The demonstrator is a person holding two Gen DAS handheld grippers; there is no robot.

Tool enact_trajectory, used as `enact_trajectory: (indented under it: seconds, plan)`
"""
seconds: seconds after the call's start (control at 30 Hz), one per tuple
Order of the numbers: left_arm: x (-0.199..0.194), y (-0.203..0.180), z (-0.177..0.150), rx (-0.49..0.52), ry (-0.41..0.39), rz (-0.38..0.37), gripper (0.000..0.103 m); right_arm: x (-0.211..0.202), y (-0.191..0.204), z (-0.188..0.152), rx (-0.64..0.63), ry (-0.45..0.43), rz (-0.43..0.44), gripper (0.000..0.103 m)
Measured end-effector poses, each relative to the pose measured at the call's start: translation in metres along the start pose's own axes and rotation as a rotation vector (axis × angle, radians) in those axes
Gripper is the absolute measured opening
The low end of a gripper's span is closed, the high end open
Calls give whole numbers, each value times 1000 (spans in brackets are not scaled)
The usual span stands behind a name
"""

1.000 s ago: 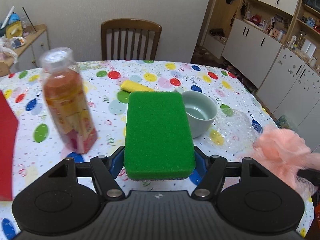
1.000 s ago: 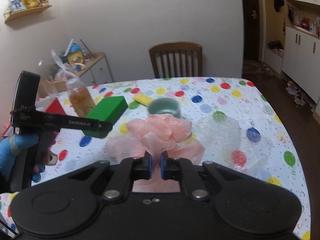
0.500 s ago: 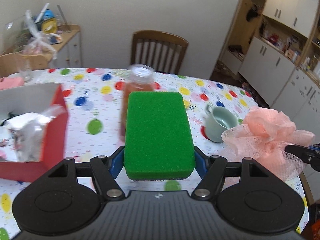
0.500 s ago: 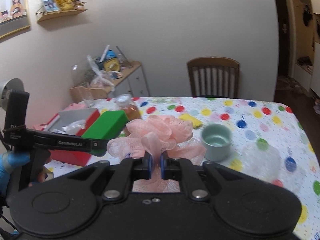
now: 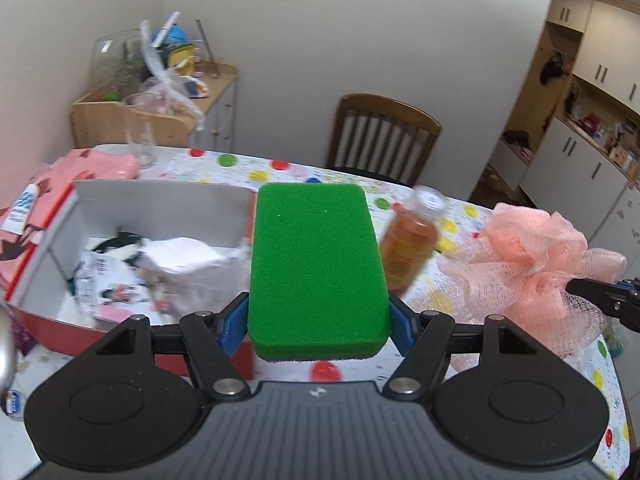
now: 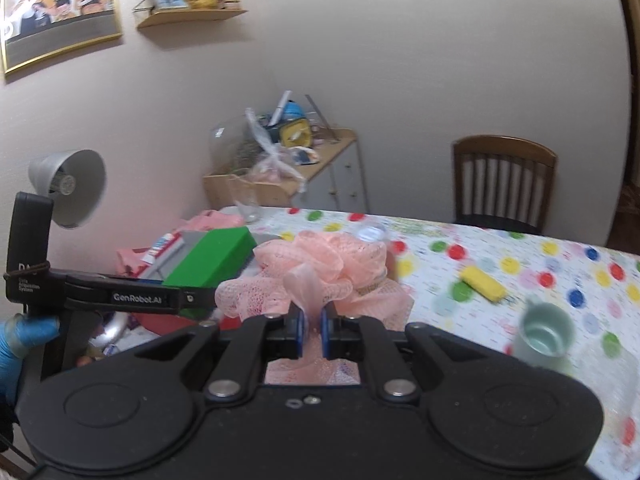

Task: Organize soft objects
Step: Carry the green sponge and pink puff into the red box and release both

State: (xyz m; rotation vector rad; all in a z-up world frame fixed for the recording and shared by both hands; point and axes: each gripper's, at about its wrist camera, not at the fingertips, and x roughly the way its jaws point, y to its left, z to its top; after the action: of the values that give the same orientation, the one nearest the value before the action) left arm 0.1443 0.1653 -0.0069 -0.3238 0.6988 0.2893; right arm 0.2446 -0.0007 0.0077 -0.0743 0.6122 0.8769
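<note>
My left gripper point(image 5: 318, 330) is shut on a green sponge point(image 5: 316, 268) and holds it in the air beside the right wall of a red box with a white inside point(image 5: 160, 200). The box holds white packets and crumpled wrappers point(image 5: 132, 276). My right gripper point(image 6: 312, 334) is shut on a pink mesh bath pouf point(image 6: 320, 272), held above the table. The pouf also shows at the right of the left wrist view point(image 5: 528, 256). The green sponge and left gripper show in the right wrist view point(image 6: 212, 258).
An orange drink bottle point(image 5: 412, 244) stands just right of the sponge. A pale green cup point(image 6: 546, 332) and a yellow sponge point(image 6: 482, 284) lie on the dotted tablecloth point(image 6: 560, 264). A glass point(image 5: 140, 140), pink items point(image 5: 112, 164), a wooden chair point(image 5: 384, 136) and a grey lamp point(image 6: 68, 184) are around.
Both grippers have swung left with their loads. The red box has come into full view under the left gripper, and the bottle has passed from left of the sponge to its right.
</note>
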Motion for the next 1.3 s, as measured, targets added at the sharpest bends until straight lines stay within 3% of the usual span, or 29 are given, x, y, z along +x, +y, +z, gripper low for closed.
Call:
enact_trajectory:
  seconds: [0.33, 0.67, 0.97, 1.3]
  plan:
    - [-13, 72, 15, -27, -26, 67, 70, 60, 67, 33, -59, 18, 79, 7]
    - [6, 144, 24, -27, -22, 154, 70, 131, 120, 50, -83, 68, 122, 7]
    - [41, 181, 30, -20, 6, 202, 70, 201, 152, 59, -135, 116, 75, 7]
    - [86, 204, 31, -32, 73, 212, 70, 263, 155, 52, -163, 198, 13, 8]
